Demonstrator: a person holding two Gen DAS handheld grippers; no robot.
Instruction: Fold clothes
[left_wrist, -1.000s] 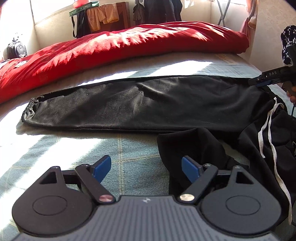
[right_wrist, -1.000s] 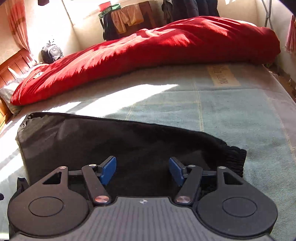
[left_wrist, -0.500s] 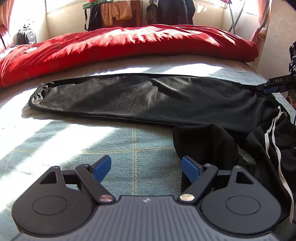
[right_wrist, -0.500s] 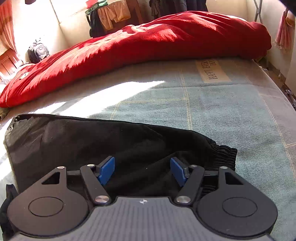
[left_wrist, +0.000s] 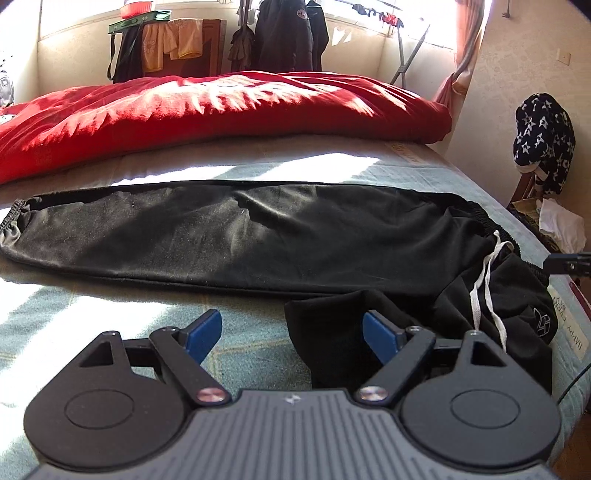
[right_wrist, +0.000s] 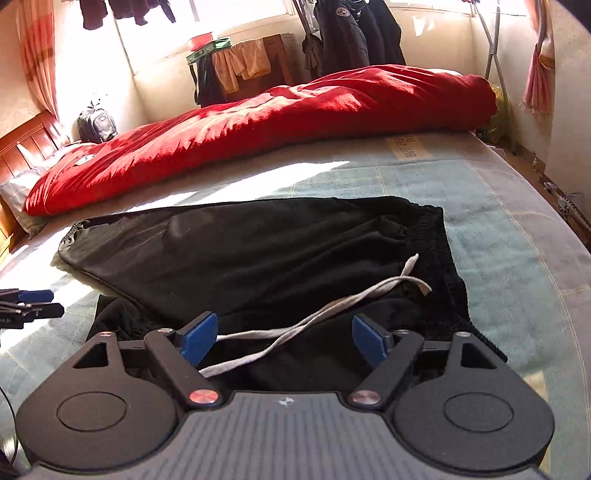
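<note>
Home bedroom. Bed (right_wrist: 498, 229) with pale blue-green checked cover; red duvet (right_wrist: 258, 122) bunched along its far edge; wooden headboard (right_wrist: 26, 144) at the left end. Jackets (right_wrist: 351, 33) and orange garments (right_wrist: 243, 62) hung below a sunlit window; backpack (right_wrist: 96, 123) against the wall; pink curtains (right_wrist: 35, 51).

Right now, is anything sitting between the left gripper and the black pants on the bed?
Nothing visible. The left gripper has open jaws just over the bunched near leg of the black pants, with only bare bed cover under its left side.
</note>
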